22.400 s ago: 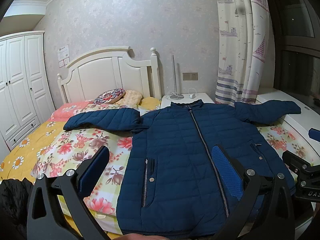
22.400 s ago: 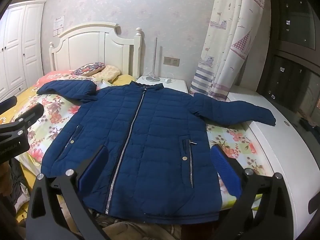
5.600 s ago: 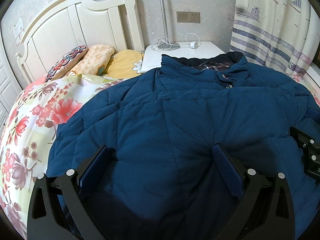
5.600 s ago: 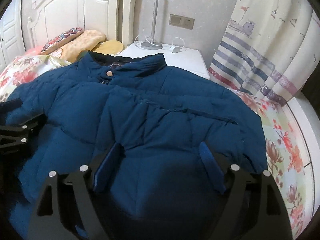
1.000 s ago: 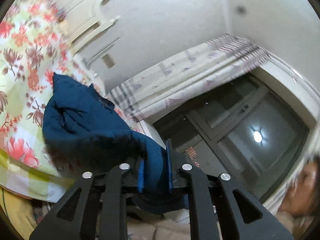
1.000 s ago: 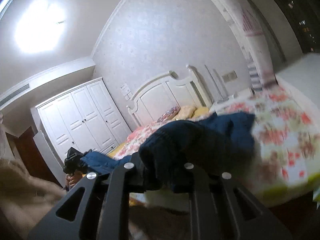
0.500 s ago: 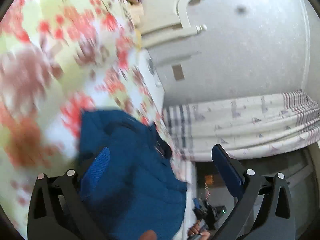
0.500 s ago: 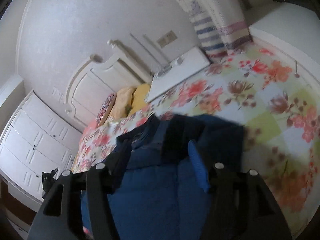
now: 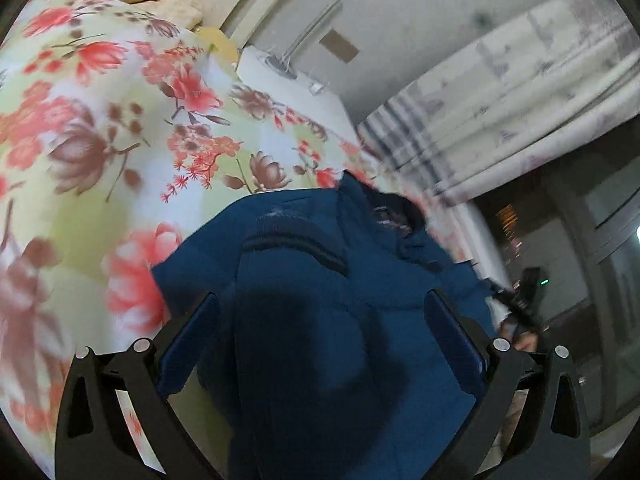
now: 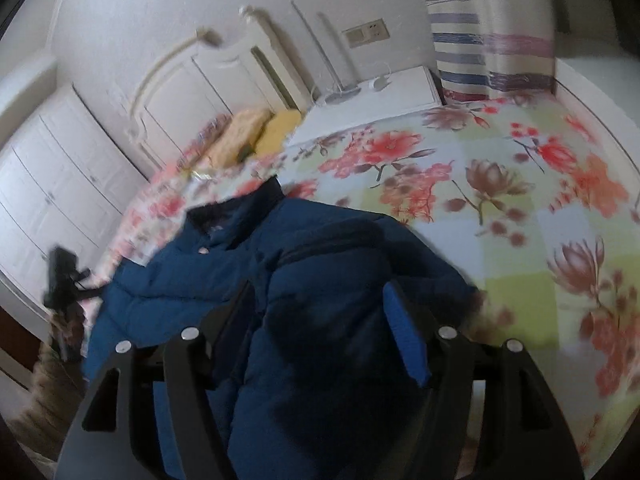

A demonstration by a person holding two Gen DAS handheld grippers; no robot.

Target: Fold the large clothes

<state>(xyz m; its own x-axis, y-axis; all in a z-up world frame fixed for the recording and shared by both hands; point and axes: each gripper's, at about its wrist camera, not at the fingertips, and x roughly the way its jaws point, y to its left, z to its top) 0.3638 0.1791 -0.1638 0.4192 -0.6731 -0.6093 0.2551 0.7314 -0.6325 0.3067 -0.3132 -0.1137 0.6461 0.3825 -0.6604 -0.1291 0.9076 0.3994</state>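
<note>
A: On the bed (image 10: 520,184), near its foot edge, your jacket (image 9: 320,300) lies bundled in a thick blue heap on the floral cover. Collar end (image 10: 256,200) points toward the headboard (image 10: 192,80).

B: Left claw?

A: Your left claw (image 9: 320,344) is spread wide, both blue pads clear of the fabric. The jacket sits below and between them, nothing pinched.

B: Right one?

A: Your right claw (image 10: 320,332) has its jaws opening. The jacket bulges up between the fingers, but the right pad (image 10: 404,340) stands off the cloth. The left finger is dark against the fabric, so I can't tell whether it touches there.

B: Can each camera see the other claw?

A: Yes. Left wrist view has the right claw at the far right edge beside the jacket. Right wrist view has the left claw at the left edge, in front of the wardrobe (image 10: 60,184). Both blurred.

B: Surroundings?

A: Pillows (image 10: 256,132) by the headboard, nightstand (image 10: 380,92) beside them, striped curtain (image 10: 492,36) behind it.
</note>
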